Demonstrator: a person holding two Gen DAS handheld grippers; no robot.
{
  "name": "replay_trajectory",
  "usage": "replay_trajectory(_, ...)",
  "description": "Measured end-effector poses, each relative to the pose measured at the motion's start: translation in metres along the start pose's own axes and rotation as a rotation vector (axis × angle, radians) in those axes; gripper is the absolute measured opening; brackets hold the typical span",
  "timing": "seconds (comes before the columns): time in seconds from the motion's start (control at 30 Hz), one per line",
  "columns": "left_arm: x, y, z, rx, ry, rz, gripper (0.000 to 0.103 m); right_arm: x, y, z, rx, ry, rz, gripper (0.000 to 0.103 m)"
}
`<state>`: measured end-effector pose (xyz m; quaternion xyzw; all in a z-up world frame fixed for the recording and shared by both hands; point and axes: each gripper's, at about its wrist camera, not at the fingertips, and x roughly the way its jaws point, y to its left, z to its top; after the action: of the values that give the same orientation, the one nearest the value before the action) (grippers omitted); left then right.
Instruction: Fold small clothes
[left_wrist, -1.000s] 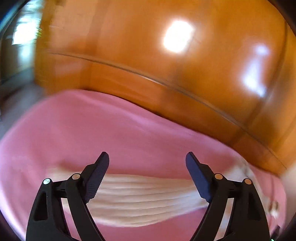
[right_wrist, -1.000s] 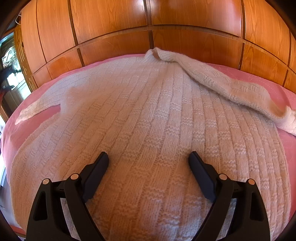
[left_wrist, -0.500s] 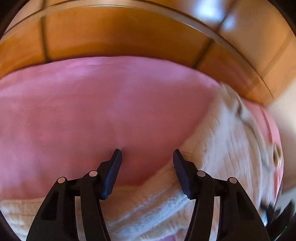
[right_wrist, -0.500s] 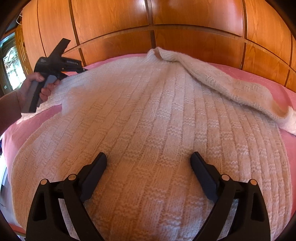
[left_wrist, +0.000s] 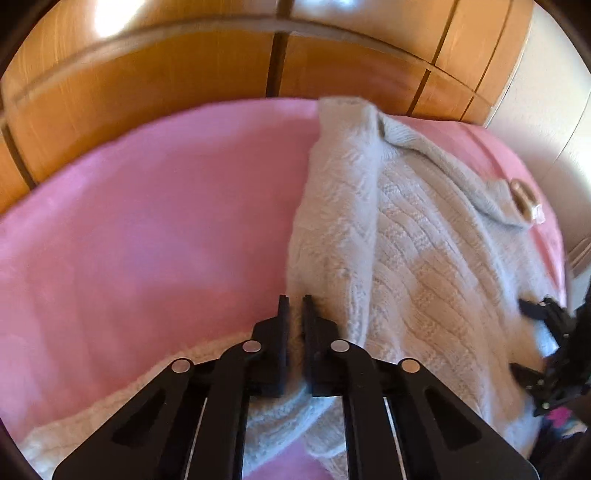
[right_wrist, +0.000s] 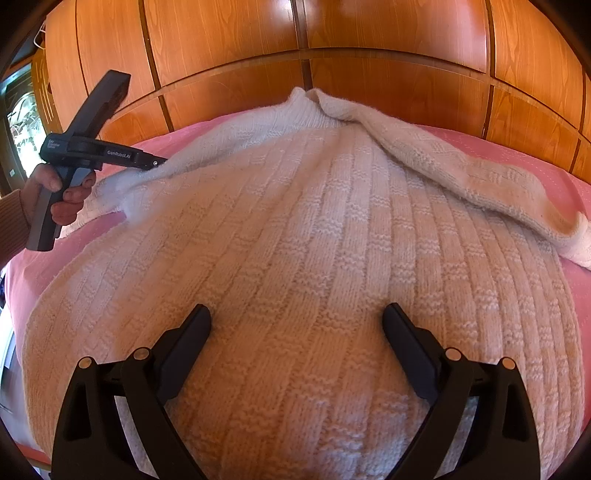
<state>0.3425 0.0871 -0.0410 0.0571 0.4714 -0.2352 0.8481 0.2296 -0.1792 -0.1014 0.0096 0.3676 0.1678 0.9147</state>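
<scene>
Right under my right hand-held gripper (right_wrist: 296, 334), whose jaws stand spread wide with nothing pinched between them, lies the cream knitted sweater (right_wrist: 314, 258); its basket-weave body fills the near part of the right wrist view, spread flat over the pink bedcover (right_wrist: 546, 177); the fingers (right_wrist: 192, 339) hover just over the knit, and I cannot tell whether they touch it. Further off to the right, one sleeve (right_wrist: 461, 173) is folded across the body, its cuff lying near the sweater's right edge; the collar (right_wrist: 306, 98) lies at the far end, close to the wooden panels (right_wrist: 369, 44) behind the bed. Off to the left, my left hand (right_wrist: 55, 195) grips the handle of the left hand-held gripper (right_wrist: 159, 162), whose tip meets the sweater's left sleeve near the shoulder.

Seen from the left wrist, the left hand-held gripper (left_wrist: 294, 301) is pressed together on a fold of the sweater (left_wrist: 406, 240), a bit of knit caught between its pads; beside it on the left the pink bedcover (left_wrist: 147, 240) lies bare; the left sleeve (left_wrist: 110, 413) trails back under the gripper's frame towards the lower left. Beyond, the folded sleeve ends by a round wooden button (left_wrist: 521, 192); at the right edge the right hand-held gripper (left_wrist: 532, 343) shows, blurred.
</scene>
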Motion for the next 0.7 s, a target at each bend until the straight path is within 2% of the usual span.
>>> replay_trajectory(0.07, -0.008, -0.004, 0.005, 0.008, -0.058, 0.088, 0.004, 0.000, 0.000, 0.000, 0.000, 0.000, 0.001, 0.094)
replay_trajectory(0.17, -0.040, 0.006, 0.018, -0.071, -0.220, 0.237, 0.004, -0.001, 0.000, -0.001, 0.000, 0.000, 0.001, 0.094)
replay_trajectory(0.2, -0.049, 0.007, 0.022, -0.095, -0.270, 0.318, 0.004, 0.000, -0.001, 0.000, 0.000, 0.000, 0.001, 0.094)
replay_trajectory(0.27, -0.051, 0.009, 0.026, -0.100, -0.321, 0.479, 0.004, 0.001, -0.001, 0.000, 0.000, -0.001, 0.000, 0.094)
replay_trajectory(0.3, -0.041, 0.015, 0.028, -0.140, -0.310, 0.525, 0.004, 0.001, -0.002, 0.000, 0.000, -0.001, 0.001, 0.094)
replay_trajectory(0.33, -0.033, 0.017, 0.028, -0.164, -0.284, 0.524, 0.004, 0.001, -0.002, 0.000, 0.000, -0.001, 0.001, 0.094)
replay_trajectory(0.37, -0.016, 0.024, 0.027, -0.193, -0.222, 0.514, 0.005, 0.001, -0.002, 0.000, 0.000, -0.001, 0.002, 0.094)
replay_trajectory(0.43, -0.002, 0.028, 0.022, -0.252, -0.162, 0.535, 0.005, 0.001, -0.002, 0.001, 0.001, -0.002, 0.003, 0.094)
replay_trajectory(0.5, -0.011, 0.032, 0.010, -0.328, -0.162, 0.506, 0.008, 0.001, -0.003, 0.001, 0.003, -0.004, 0.004, 0.094)
replay_trajectory(0.57, -0.023, 0.020, -0.001, -0.373, -0.191, 0.487, 0.042, 0.001, -0.003, 0.001, 0.004, -0.005, 0.007, 0.094)
replay_trajectory(0.63, -0.039, -0.005, -0.016, -0.389, -0.246, 0.408, 0.051, -0.001, -0.005, 0.000, 0.007, -0.006, 0.009, 0.094)
replay_trajectory(0.7, -0.049, -0.038, -0.031, -0.363, -0.265, 0.369, 0.051, -0.003, -0.007, 0.001, 0.012, -0.002, 0.009, 0.094)
